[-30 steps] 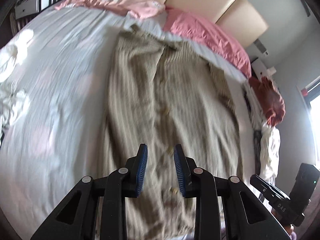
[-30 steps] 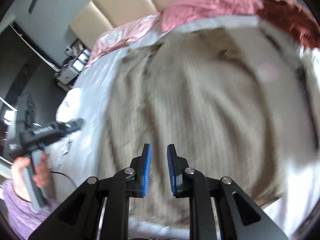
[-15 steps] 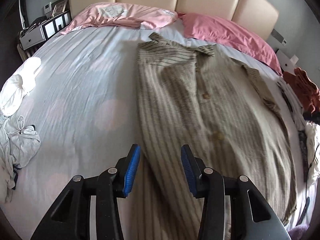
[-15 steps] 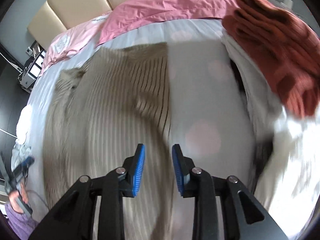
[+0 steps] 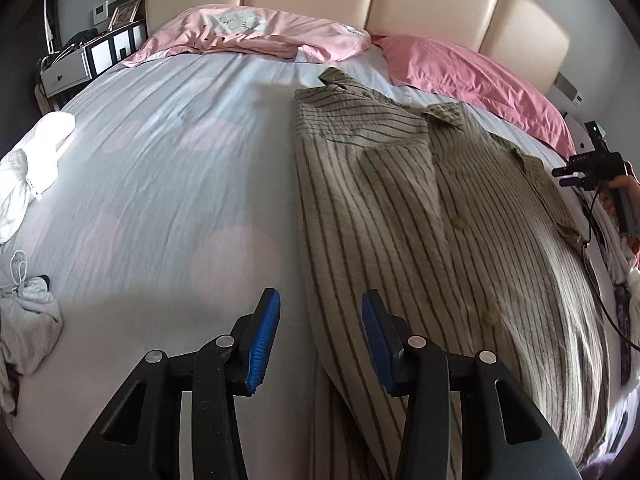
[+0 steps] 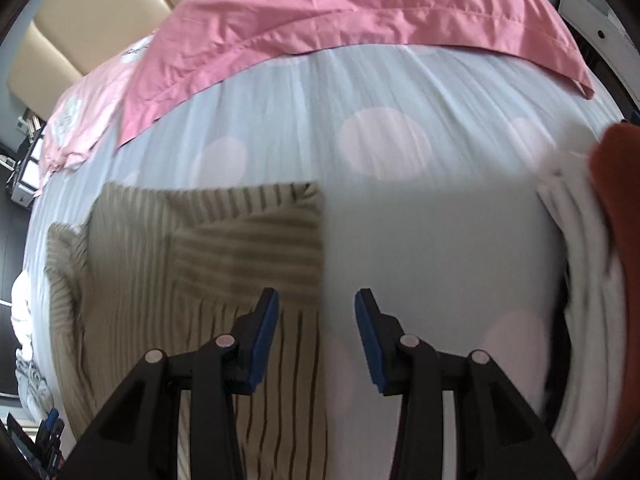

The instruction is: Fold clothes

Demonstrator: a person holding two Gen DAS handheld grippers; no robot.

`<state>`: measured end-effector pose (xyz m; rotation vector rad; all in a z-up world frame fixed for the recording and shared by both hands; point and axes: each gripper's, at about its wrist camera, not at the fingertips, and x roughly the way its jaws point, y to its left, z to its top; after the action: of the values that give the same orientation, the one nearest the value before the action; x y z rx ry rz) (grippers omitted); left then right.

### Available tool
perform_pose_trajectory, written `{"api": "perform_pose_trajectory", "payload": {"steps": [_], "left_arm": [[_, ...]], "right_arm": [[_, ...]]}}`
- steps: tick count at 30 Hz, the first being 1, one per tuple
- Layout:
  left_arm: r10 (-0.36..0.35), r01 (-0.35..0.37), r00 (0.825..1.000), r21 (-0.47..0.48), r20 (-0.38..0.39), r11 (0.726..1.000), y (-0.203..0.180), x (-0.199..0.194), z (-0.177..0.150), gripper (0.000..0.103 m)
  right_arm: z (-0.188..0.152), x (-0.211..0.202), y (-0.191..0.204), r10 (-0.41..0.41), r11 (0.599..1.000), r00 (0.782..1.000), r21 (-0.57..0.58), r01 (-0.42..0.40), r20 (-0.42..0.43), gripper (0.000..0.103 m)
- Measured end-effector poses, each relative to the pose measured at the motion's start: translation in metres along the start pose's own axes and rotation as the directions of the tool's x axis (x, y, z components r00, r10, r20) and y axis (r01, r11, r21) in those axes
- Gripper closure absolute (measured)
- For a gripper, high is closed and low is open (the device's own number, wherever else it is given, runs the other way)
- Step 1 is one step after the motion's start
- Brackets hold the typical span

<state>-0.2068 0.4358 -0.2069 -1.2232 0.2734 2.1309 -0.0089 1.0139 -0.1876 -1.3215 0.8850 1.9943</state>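
Lying face-up and buttoned on the bed sheet, the striped shirt is seen with its sides folded in, the lengthwise folds judged left, while the left gripper and right gripper are held open, empty, over its left and right edges.

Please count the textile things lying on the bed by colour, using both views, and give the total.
Pink pillows: 2
Striped beige shirt: 1
White clothes at the left edge: 2
White folded cloth at the right edge: 1
Rust-red cloth: 1
Total: 7
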Motion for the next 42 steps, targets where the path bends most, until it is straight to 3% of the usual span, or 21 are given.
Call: {"api": "perform_pose_trajectory", "payload": {"steps": [3,8,9,11,14,21,26,32,35,42], "left_arm": [[0.017,-0.018,1.0,-0.04,-0.023,0.999,0.015,0.009,0.004,0.058],[0.022,-0.027,0.998,-0.081,-0.055,0.996,0.031,0.015,0.002,0.058],[0.029,-0.033,0.998,-0.072,-0.057,0.997,0.031,0.014,0.0,0.058],[0.039,-0.043,0.997,-0.058,-0.06,0.997,0.031,0.012,-0.002,0.058],[0.03,-0.033,0.998,-0.061,-0.056,0.998,0.03,0.006,-0.003,0.058],[-0.027,0.024,0.999,-0.082,-0.041,0.996,0.031,-0.001,-0.002,0.058],[-0.069,0.066,0.997,-0.105,-0.029,0.992,0.039,-0.011,-0.003,0.058],[-0.148,0.142,0.989,-0.214,-0.013,0.967,0.061,-0.019,0.001,0.058],[-0.187,0.177,0.982,-0.263,-0.012,0.948,0.069,-0.017,0.001,0.058],[-0.216,0.201,0.976,-0.284,-0.024,0.938,0.074,-0.007,-0.001,0.058]], "right_arm": [[0.008,0.013,-0.001,0.016,1.0,1.0,0.026,-0.016,-0.007,0.064],[0.012,0.028,0.01,-0.028,1.0,1.0,0.009,0.028,-0.008,0.065],[0.012,0.029,0.013,-0.04,0.999,0.999,0.003,0.04,0.0,0.071],[0.012,0.029,0.02,-0.064,0.998,0.998,0.001,0.064,0.014,0.094],[0.013,0.02,0.036,-0.11,0.994,0.993,-0.017,0.11,0.036,0.099],[0.011,-0.028,0.098,-0.148,0.983,0.984,-0.096,0.157,0.102,0.101],[-0.005,-0.04,0.158,-0.125,0.978,0.983,-0.151,0.145,0.134,0.101],[-0.028,-0.014,0.244,-0.055,0.964,0.993,-0.253,0.08,0.107,0.101],[-0.036,0.012,0.281,-0.061,0.953,0.994,-0.29,0.084,0.086,0.101],[-0.047,0.072,0.321,-0.038,0.948,0.999,-0.316,0.043,0.021,0.101]]}}
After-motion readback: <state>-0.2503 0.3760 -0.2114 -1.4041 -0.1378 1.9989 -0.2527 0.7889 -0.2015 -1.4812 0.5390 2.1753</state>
